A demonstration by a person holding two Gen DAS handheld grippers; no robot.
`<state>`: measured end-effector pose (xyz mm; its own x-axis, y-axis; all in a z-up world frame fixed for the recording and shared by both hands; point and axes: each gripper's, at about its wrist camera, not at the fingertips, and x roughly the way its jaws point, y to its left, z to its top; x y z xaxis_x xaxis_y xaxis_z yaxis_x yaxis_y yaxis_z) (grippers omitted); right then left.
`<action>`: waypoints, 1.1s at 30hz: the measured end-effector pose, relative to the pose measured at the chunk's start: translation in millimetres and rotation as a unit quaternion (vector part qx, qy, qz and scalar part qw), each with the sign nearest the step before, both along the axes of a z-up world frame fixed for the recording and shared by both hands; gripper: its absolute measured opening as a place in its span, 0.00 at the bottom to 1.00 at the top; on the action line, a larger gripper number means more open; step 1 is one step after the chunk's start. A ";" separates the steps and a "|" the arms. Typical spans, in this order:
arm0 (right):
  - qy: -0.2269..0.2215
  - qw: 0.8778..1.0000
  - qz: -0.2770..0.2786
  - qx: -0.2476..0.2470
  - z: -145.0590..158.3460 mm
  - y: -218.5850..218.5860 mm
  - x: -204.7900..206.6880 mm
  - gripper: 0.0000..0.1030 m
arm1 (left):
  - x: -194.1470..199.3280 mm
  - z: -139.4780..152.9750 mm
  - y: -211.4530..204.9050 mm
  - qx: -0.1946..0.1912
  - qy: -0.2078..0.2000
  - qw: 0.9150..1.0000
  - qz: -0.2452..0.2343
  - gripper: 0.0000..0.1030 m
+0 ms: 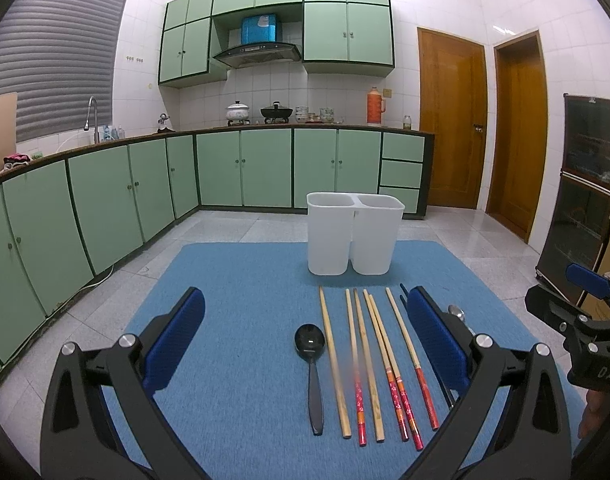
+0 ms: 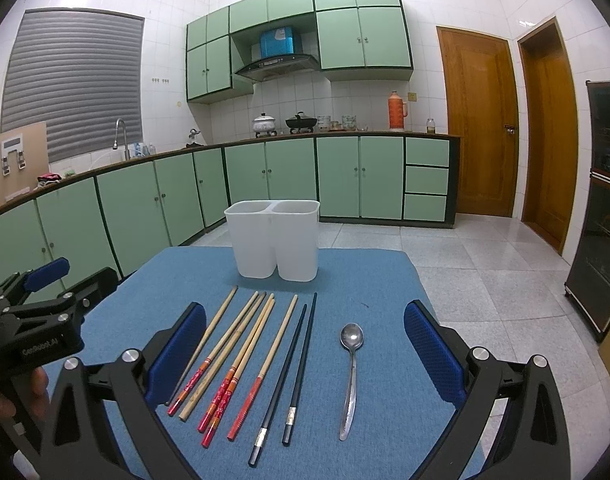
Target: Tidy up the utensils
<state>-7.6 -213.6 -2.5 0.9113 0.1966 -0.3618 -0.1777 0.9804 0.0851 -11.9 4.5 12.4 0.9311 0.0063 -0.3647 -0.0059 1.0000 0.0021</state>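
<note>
1. A row of utensils lies flat on a blue mat [image 2: 385,280], all pointing toward a white container at the mat's far end.
2. Six bamboo chopsticks [image 1: 369,364] lie side by side, several with red patterned handle ends nearest the viewer; none is held.
3. A black spoon [image 1: 311,360] lies just left of the bamboo chopsticks, bowl away from the viewer, between the left gripper's fingers.
4. Two black chopsticks [image 2: 291,372] with silver bands lie just right of the bamboo ones.
5. A metal spoon [image 2: 351,372] lies further right, apart from the black chopsticks, bowl facing up.
6. The left gripper [image 1: 305,344] hovers over the mat with its blue-padded jaws spread wide; the black spoon and bamboo chopsticks sit in the gap, untouched.
7. The right gripper [image 2: 305,356] hovers likewise, jaws wide apart and holding nothing; most of the chopsticks and the metal spoon lie between its fingers.
8. The white two-compartment container [image 2: 273,240] stands upright beyond both sets of jaws, well past the utensil tips.
9. Beyond it are green kitchen cabinets [image 2: 289,176], a tiled floor and two wooden doors [image 2: 505,120].
</note>
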 end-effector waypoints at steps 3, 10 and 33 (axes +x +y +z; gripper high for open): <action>0.001 1.000 0.000 0.001 0.0 -0.7 1.0 0.94 | 1.7 1.3 2.1 0.000 0.000 1.000 0.000 0.95; 0.000 1.000 0.000 0.000 -0.1 -1.0 0.7 0.94 | 4.0 0.4 1.9 0.000 0.000 1.000 0.001 0.95; -0.001 1.000 0.001 0.000 2.2 1.3 3.1 0.94 | 3.8 1.1 2.0 0.001 -0.002 1.000 0.002 0.95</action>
